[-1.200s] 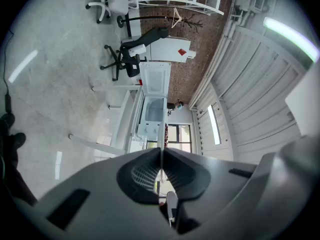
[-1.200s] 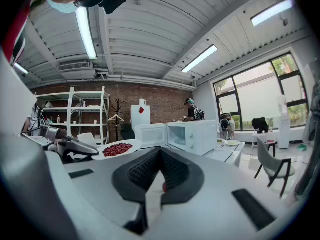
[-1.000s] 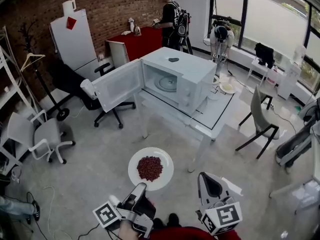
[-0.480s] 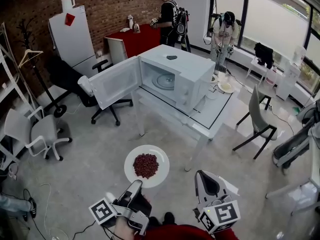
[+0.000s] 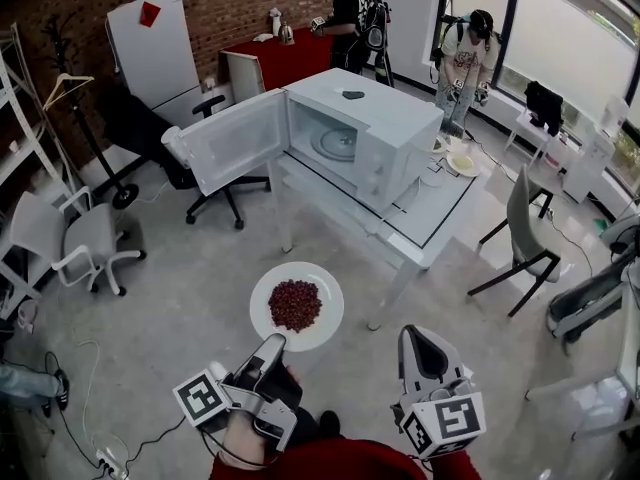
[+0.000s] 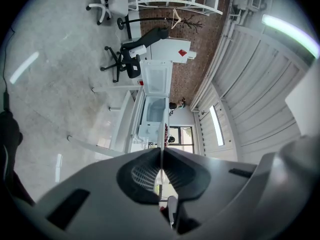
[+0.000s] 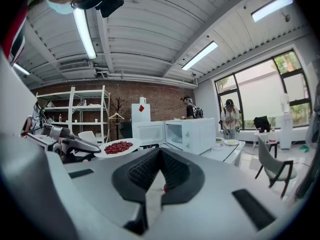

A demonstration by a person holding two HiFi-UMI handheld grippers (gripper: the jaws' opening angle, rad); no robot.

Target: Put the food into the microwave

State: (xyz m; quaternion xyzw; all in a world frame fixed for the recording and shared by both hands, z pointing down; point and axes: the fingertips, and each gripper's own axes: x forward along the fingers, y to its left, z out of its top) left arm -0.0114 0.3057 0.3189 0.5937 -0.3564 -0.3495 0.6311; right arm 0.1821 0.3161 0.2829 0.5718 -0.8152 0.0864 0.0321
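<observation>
A white plate (image 5: 262,318) with a heap of red food (image 5: 296,304) hangs level above the floor. My left gripper (image 5: 272,346) is shut on the plate's near rim; in the left gripper view the plate (image 6: 161,134) shows edge-on between the pads. My right gripper (image 5: 415,336) is shut and empty, to the right of the plate. Ahead, the white microwave (image 5: 390,143) stands on a glass-topped table (image 5: 430,230) with its door (image 5: 225,153) swung wide to the left and its turntable (image 5: 335,143) bare. The right gripper view shows the plate (image 7: 119,147) left of the microwave (image 7: 192,134).
A black office chair (image 5: 190,173) stands behind the open door and a white one (image 5: 75,243) at the left. A grey chair (image 5: 520,233) sits right of the table. Bowls (image 5: 460,163) lie on the table's far end. Two people (image 5: 470,53) stand at the back.
Both grippers and the plate have moved a little forward toward the microwave. The grip on the plate is unchanged. The people at the back have shifted.
</observation>
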